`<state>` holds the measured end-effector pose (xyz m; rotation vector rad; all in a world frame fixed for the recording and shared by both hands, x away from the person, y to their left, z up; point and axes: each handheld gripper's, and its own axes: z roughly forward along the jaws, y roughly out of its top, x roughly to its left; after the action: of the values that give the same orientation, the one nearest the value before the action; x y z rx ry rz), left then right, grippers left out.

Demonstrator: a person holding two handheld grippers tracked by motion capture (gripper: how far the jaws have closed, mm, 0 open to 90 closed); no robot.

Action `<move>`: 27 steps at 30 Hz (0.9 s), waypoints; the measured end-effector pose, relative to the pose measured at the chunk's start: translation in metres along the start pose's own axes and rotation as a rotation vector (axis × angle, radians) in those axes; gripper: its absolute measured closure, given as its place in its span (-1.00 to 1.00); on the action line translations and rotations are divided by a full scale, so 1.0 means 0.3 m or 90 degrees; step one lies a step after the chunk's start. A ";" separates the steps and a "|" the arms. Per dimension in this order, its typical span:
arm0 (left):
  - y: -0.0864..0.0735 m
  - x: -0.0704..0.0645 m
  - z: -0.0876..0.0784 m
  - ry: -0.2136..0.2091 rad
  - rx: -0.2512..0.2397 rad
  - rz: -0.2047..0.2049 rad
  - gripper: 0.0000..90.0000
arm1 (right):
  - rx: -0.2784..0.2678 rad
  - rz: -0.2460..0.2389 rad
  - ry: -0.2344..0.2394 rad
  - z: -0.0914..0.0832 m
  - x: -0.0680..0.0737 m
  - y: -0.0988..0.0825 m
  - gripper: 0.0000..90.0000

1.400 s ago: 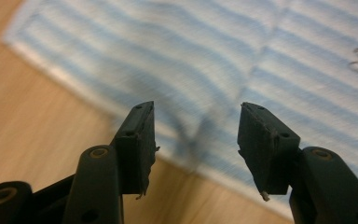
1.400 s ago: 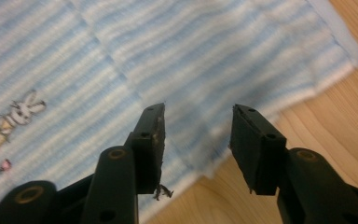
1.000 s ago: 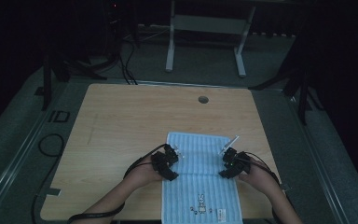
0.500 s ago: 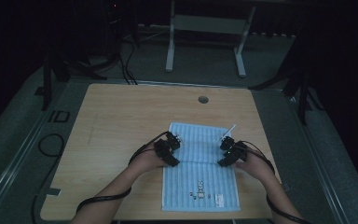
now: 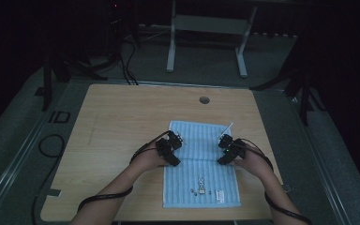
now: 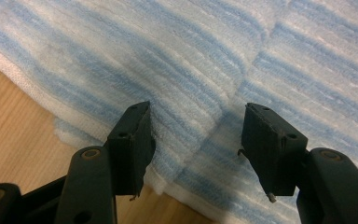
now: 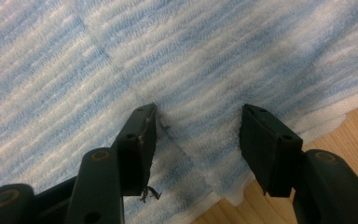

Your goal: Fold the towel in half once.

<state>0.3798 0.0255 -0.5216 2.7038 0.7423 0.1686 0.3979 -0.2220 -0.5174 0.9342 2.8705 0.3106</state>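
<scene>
On the wooden table (image 5: pixel 122 117), the left gripper (image 5: pixel 172 149) sits at the left long edge of the blue-striped towel (image 5: pixel 201 140), its jaws just opened and standing apart over the folded layer's edge, pressing on nothing. The towel lies with its long axis running away from the person, its far half doubled over. The right gripper (image 5: pixel 227 149) mirrors it at the right edge, jaws likewise just opened and empty; bare tabletop lies beyond and on both sides.

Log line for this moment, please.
towel: folded once, flat on table | left claw: opening, over left edge, nothing gripped | right claw: opening, over right edge, nothing gripped
</scene>
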 end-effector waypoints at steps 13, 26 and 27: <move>0.069 0.175 -0.120 0.053 -0.037 -0.097 -0.07 | -0.052 0.036 -0.019 -0.148 -0.123 0.055 0.02; 0.181 0.332 -0.002 0.094 0.005 -0.140 -0.07 | -0.041 0.141 -0.023 -0.089 -0.311 0.193 0.12; 0.186 0.343 0.002 0.098 0.005 -0.143 -0.07 | -0.029 0.149 -0.034 -0.076 -0.323 0.196 0.12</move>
<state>0.4945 0.0331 -0.5003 2.6108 1.0860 0.3230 0.5059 -0.2365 -0.4783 1.2515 2.6954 0.3638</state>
